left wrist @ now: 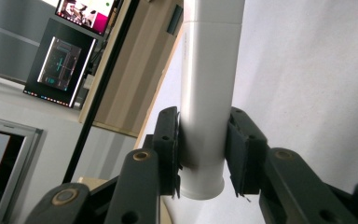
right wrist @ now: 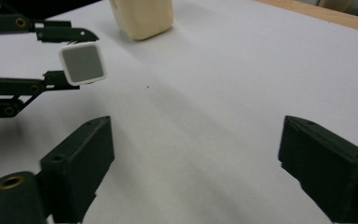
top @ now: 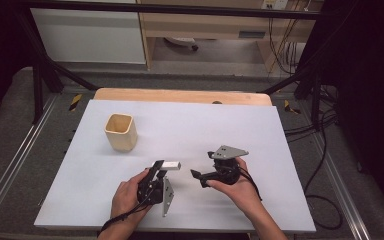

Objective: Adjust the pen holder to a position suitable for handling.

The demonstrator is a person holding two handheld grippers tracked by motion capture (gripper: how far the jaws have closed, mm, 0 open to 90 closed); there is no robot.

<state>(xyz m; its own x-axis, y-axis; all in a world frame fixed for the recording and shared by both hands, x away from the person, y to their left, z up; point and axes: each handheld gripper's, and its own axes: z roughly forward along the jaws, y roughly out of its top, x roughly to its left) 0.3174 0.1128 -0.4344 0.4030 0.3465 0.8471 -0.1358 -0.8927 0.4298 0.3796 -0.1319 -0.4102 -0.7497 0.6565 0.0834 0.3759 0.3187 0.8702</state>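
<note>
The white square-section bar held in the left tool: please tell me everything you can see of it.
The white square-section bar looks like smooth plastic, with rounded edges and a faint seam partway along its length. Its end face is a grey square with a white rim. The left tool clamps it between both black pads near one end, and it juts out level above the white table sheet, towards the open right tool. Nothing else touches it.

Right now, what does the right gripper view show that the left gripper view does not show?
The right gripper view alone shows the beige cup, the square grey end face of the white bar and the right gripper open with nothing between its pads. The left gripper view alone shows monitors beside the table. Both share the bar, clamped by the left gripper, and the white table.
</note>
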